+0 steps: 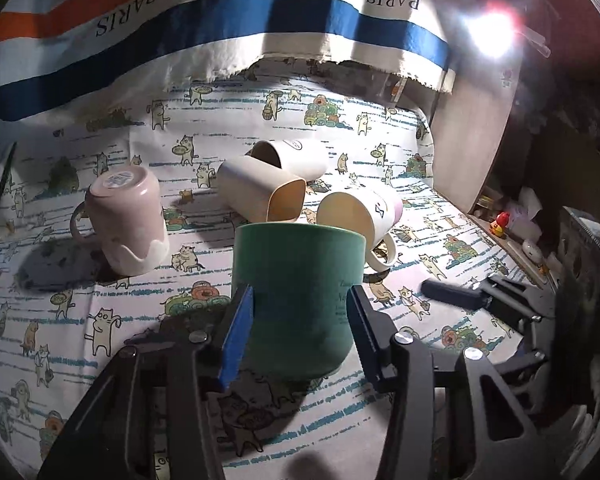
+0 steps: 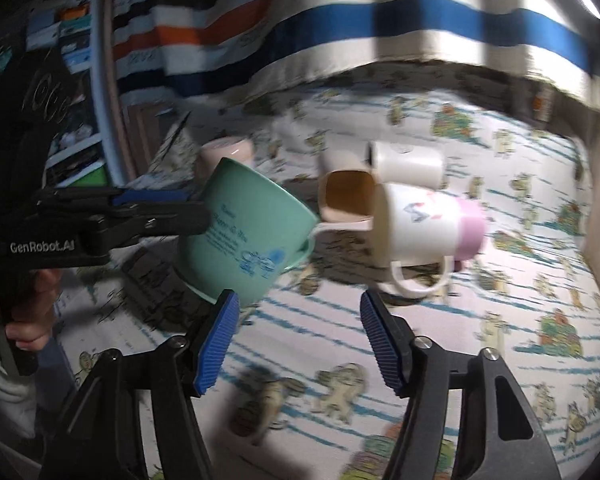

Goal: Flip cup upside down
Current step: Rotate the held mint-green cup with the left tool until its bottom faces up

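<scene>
A green cup point(image 1: 296, 300) sits between the blue pads of my left gripper point(image 1: 300, 320), which is shut on it. In the right wrist view the green cup point(image 2: 244, 240) is tilted, held above the cloth by the left gripper point(image 2: 168, 208) coming in from the left. My right gripper point(image 2: 296, 344) is open and empty, just below and right of the cup. A pink mug point(image 1: 126, 220) stands upside down at the left.
A white mug with a pink base point(image 1: 360, 216) and two cream cups point(image 1: 260, 196) lie on their sides on the cat-print cloth point(image 1: 100, 320). A striped PARIS towel point(image 1: 220, 20) hangs behind. A wooden panel point(image 1: 468, 136) and clutter stand at the right.
</scene>
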